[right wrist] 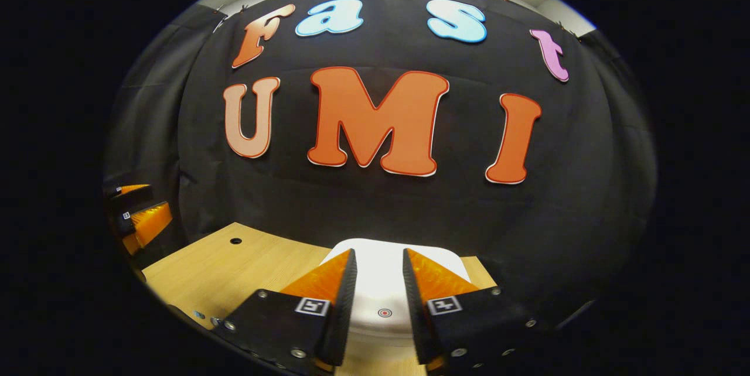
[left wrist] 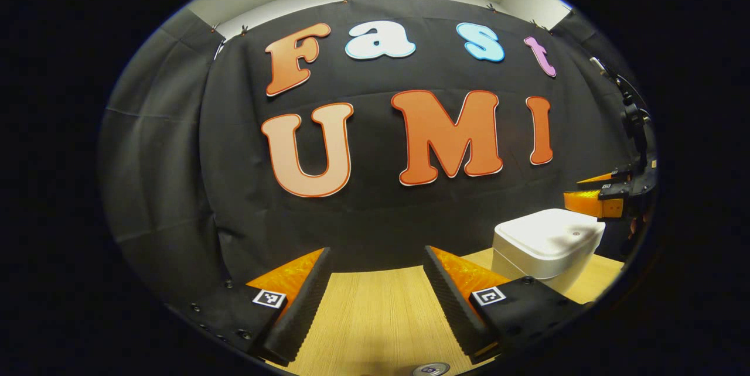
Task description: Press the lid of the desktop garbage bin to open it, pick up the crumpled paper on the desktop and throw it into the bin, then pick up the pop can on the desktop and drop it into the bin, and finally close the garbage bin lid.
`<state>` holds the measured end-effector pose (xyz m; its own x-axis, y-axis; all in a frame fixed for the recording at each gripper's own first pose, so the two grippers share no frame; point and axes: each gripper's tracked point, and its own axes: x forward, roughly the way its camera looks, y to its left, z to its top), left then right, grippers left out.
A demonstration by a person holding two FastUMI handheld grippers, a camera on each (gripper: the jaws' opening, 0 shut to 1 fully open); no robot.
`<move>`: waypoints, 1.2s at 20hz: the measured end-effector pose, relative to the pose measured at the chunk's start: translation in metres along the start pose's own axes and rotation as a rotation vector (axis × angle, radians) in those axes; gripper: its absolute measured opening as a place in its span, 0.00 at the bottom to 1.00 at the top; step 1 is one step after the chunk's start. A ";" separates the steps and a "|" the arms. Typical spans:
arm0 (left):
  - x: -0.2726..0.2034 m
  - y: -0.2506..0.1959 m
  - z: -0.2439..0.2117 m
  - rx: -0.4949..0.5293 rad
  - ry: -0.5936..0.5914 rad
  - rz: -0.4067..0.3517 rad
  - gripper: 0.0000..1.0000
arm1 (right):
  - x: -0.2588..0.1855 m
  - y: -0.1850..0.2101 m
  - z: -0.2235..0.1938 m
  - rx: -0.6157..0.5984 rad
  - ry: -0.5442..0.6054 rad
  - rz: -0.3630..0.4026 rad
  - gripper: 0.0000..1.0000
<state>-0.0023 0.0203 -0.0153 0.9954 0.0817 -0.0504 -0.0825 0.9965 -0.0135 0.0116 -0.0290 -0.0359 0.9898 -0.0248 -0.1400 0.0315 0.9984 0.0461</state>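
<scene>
The white garbage bin (left wrist: pixel 548 241) stands on the wooden desktop with its lid down, to the right in the left gripper view. In the right gripper view its lid (right wrist: pixel 381 282) lies just under and ahead of my right gripper (right wrist: pixel 378 254), with a small red dot (right wrist: pixel 384 313) between the fingers. The right gripper is open with a narrow gap and holds nothing. It also hangs over the bin's far side as the right gripper (left wrist: pixel 600 191). My left gripper (left wrist: pixel 375 256) is wide open over bare wood. The round metal top of a can (left wrist: pixel 430 369) peeks below it.
The wooden desktop (left wrist: pixel 375 311) runs back to the black cloth wall. A small round hole (right wrist: pixel 235 241) sits in the desktop left of the bin. The left gripper (right wrist: pixel 137 212) hovers at the far left in the right gripper view.
</scene>
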 end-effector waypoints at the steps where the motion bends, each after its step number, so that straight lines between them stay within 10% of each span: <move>1: -0.003 0.001 -0.003 -0.004 0.009 0.003 0.99 | 0.000 0.001 -0.006 0.011 0.023 0.013 0.37; 4: -0.004 0.004 -0.006 -0.011 0.026 0.010 1.00 | 0.001 -0.014 -0.016 0.045 0.056 -0.025 0.02; 24: -0.013 0.005 -0.022 -0.010 0.071 0.003 0.99 | -0.008 -0.005 -0.072 0.016 0.259 0.038 0.01</move>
<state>-0.0169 0.0236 -0.0363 0.9891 0.0830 -0.1214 -0.0864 0.9960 -0.0234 -0.0066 -0.0306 -0.1065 0.9218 0.0279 -0.3867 -0.0004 0.9975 0.0713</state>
